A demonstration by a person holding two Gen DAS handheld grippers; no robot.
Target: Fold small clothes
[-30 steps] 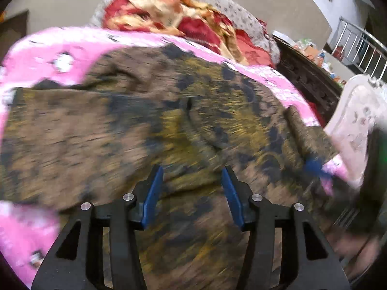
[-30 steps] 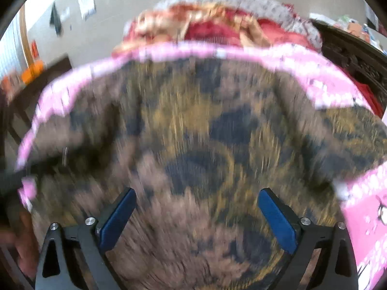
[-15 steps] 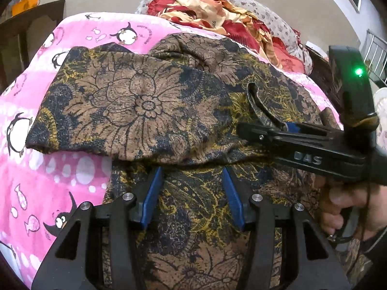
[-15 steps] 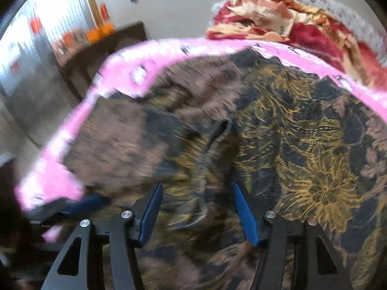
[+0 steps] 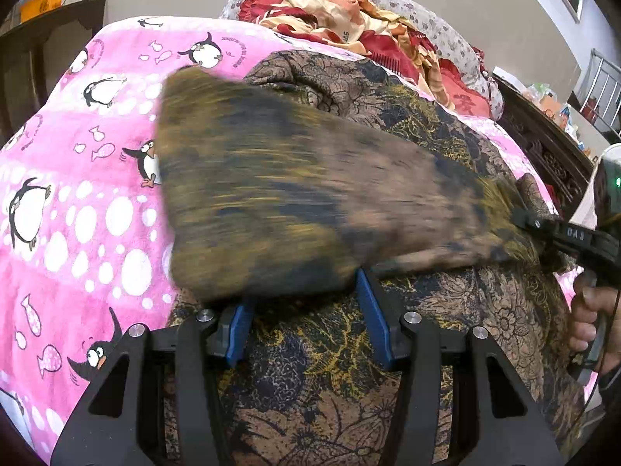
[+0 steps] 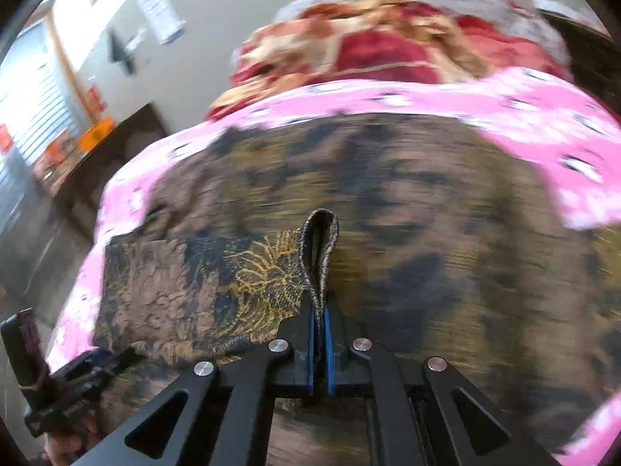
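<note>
Brown-and-gold floral cloth, a small garment (image 5: pixel 388 369), lies spread over a pink penguin-print blanket (image 5: pixel 77 213) on a bed, with a heap of red and cream bedding (image 5: pixel 349 19) at the far end. At left in the left wrist view, the left gripper (image 5: pixel 306 326) hovers low over the near part of the garment, its jaws half spread and pinching nothing; the cloth below appears untouched by the blue pads, though blur makes that hard to confirm. Across the middle, one flap (image 5: pixel 291 194) of the garment is lifted clear of the rest and streaked with motion. At right, the right gripper (image 6: pixel 319 334), gripped by a person's hand (image 5: pixel 590 322), has its jaws pressed together on a doubled edge of that flap, which stands up in a loop above the pads in the right wrist view.

The step in hand looks like carrying this flap across to make a fold. To do it well, the right gripper should keep the edge taut and level, travel until the flap's edge meets the opposite edge of the garment, and lay it down before letting go. The left gripper could press the lower layer flat so it does not drag along.
</note>
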